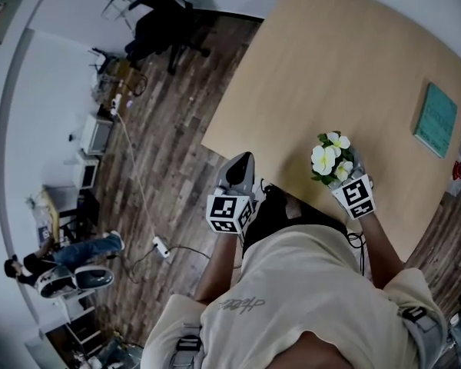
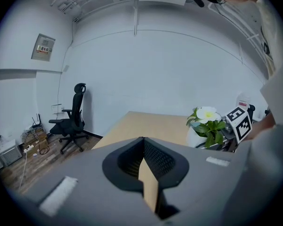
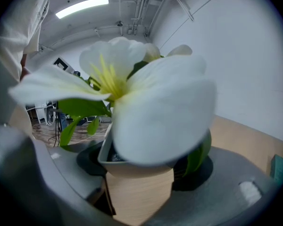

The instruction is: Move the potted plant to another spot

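The room is bright and evenly lit from above, with a ceiling strip light [image 3: 82,6] glaring white in the right gripper view. All three views bend strongly toward their edges (both gripper views end in a dark round vignette). The potted plant [image 3: 151,102] sits so close to that view's lens that its pale petals blur and wash out. Shadows on the table [image 1: 330,75] are faint, and the head view is slightly soft.
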Action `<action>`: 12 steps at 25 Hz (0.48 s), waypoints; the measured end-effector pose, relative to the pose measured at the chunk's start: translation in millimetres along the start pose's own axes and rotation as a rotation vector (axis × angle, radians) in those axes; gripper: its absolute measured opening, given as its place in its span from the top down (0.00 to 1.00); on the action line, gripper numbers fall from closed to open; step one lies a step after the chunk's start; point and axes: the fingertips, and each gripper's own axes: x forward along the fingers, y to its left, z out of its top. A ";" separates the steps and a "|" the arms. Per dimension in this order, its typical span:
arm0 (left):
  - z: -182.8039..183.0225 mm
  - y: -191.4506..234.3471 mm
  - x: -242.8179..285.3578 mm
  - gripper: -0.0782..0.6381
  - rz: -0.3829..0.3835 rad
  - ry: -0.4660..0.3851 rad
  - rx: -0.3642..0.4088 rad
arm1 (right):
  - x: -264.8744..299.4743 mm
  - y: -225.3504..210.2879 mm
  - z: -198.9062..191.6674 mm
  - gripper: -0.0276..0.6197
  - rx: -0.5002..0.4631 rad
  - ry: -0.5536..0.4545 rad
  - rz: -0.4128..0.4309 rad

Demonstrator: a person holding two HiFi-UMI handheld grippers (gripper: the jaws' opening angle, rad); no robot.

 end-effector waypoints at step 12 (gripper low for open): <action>14.1 49.7 45.8 0.87 -0.162 -0.034 0.038 | 42.9 -4.4 31.6 0.41 0.045 -0.010 -0.170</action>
